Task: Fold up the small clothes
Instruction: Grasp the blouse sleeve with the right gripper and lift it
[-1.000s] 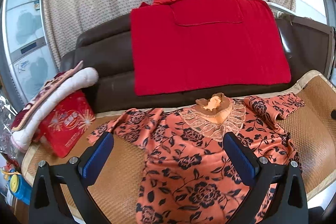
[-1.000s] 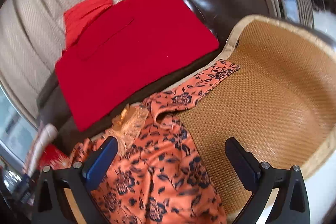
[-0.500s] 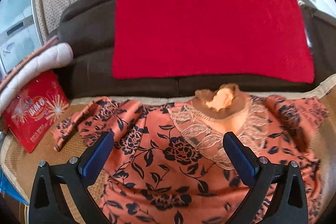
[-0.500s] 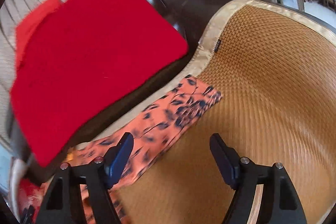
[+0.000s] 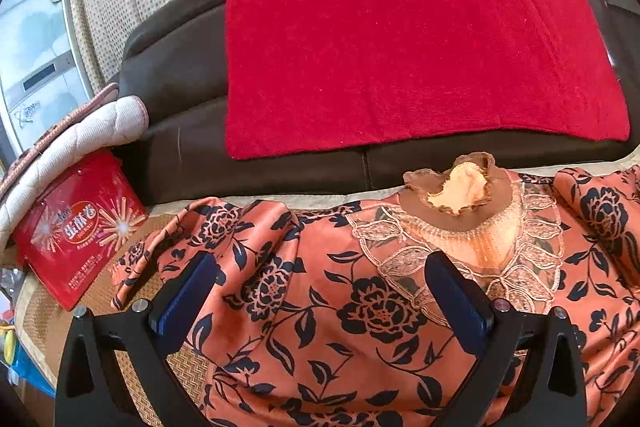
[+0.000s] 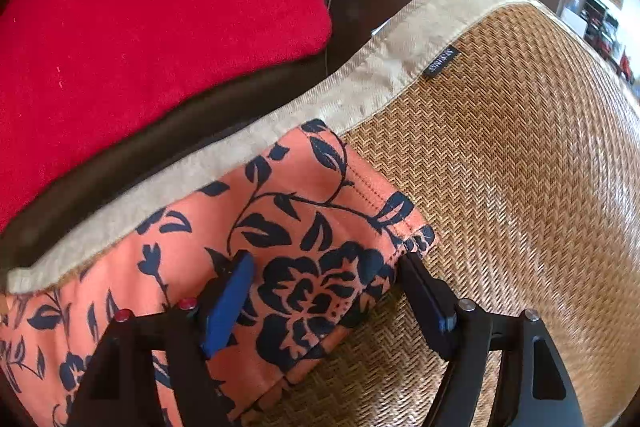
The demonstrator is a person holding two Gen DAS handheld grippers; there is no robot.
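Observation:
An orange top with dark blue flowers [image 5: 340,307] lies spread on a woven mat [image 5: 100,287], its brown lace collar [image 5: 460,195] toward the sofa back. My left gripper [image 5: 320,275] is open and hovers over the chest and left shoulder. The left sleeve [image 5: 160,251] lies bunched toward the red box. In the right wrist view my right gripper [image 6: 326,267] is open and straddles the cuff end of the right sleeve [image 6: 320,219], which lies flat on the mat [image 6: 520,167].
A brown sofa back [image 5: 172,75] with a red towel [image 5: 400,47] rises behind the mat. A red box [image 5: 76,231] and a rolled quilt [image 5: 80,135] sit at the left. The mat's beige border [image 6: 380,75] runs along the sofa.
Both grippers have moved forward and lower. The right gripper has come down over the sleeve cuff and its jaws have narrowed. The left gripper has closed in on the top's chest.

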